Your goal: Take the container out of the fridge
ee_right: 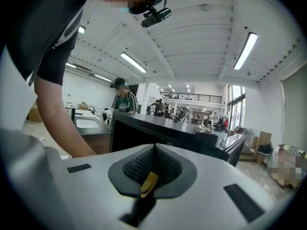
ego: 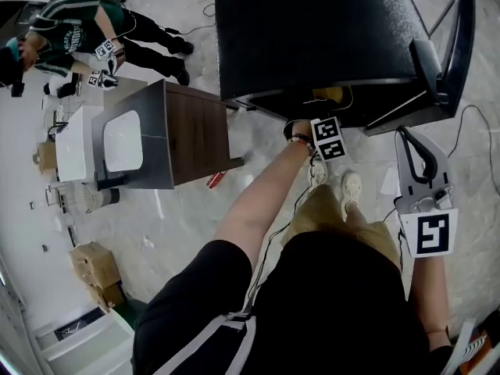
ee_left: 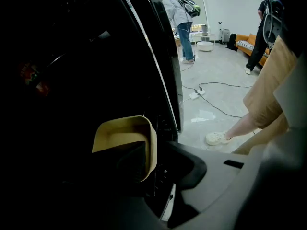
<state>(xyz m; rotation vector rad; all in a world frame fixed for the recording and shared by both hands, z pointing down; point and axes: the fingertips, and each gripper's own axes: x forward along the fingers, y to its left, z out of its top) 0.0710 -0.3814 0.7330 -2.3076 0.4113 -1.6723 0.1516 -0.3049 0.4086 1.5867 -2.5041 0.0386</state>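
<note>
Yellow container point(ee_left: 120, 135) sat inside the black fridge point(ego: 312, 30), one wall between the left gripper's point(ee_left: 160, 157) parted jaws, not yet lifted out; right gripper point(ee_right: 153, 169) hung closed, empty

Fridge point(ego: 312, 37): black
Container point(ee_left: 125, 137): mustard yellow
Right gripper point(ego: 406, 139): grey, black-and-white marker squares
Trousers point(ego: 328, 213): tan
Cabinet point(ego: 195, 131): dark brown woodgrain

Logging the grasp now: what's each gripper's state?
Left gripper: open, jaws astride one wall of the yellow container.
Right gripper: shut, holding nothing.
</note>
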